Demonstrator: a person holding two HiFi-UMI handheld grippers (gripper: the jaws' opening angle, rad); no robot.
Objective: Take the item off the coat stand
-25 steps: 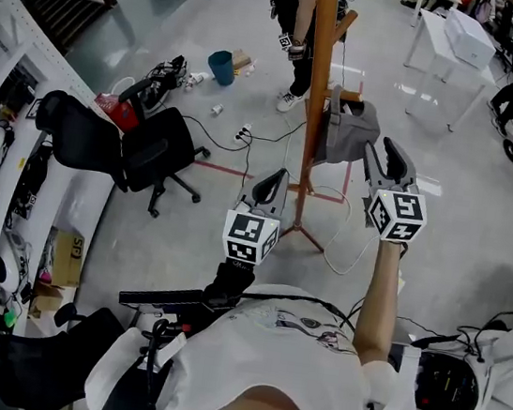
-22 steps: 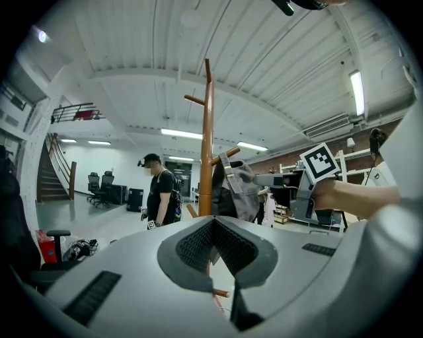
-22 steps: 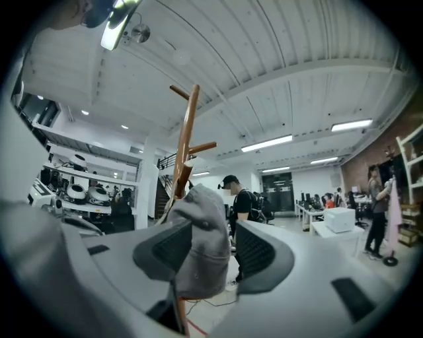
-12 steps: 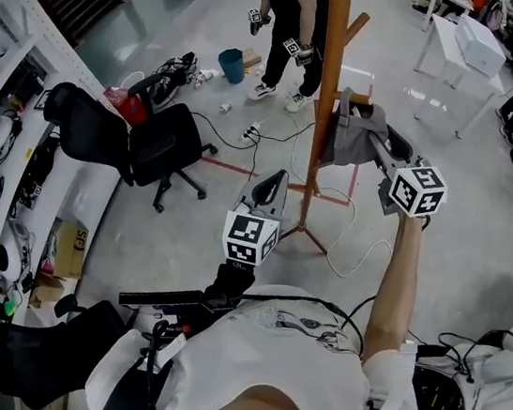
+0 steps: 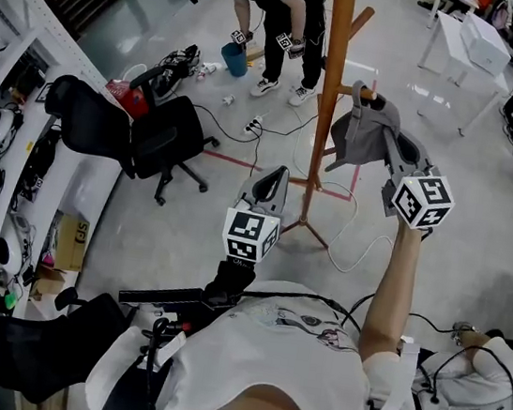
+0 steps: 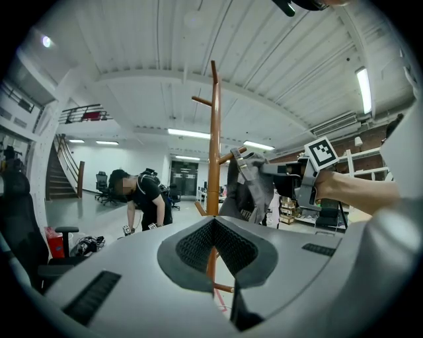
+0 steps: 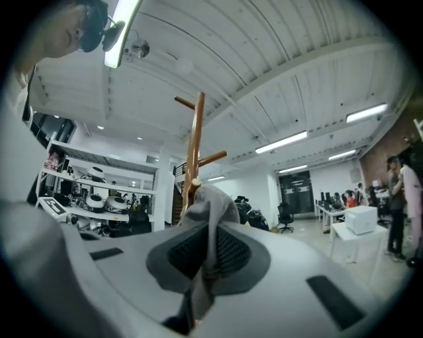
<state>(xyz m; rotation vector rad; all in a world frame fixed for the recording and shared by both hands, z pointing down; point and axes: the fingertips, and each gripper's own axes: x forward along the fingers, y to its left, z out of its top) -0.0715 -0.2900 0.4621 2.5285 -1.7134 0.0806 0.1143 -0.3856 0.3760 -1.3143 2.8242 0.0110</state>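
Grey cloth between closing right tongs, peg partly hidden.

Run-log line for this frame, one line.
phase: grasp | right gripper: jaws closing, grey garment between them | grey garment: hanging on coat stand | left gripper: jaws together, empty

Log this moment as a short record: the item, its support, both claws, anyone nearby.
item: grey garment, draped over a peg
support: wooden coat stand
right claw: closing on the garment's fabric, which sits pinched between its jaws
left claw: jaws together, empty, apart from the stand
nearby: person bending over beyond the stand
task status: garment not yet off the peg
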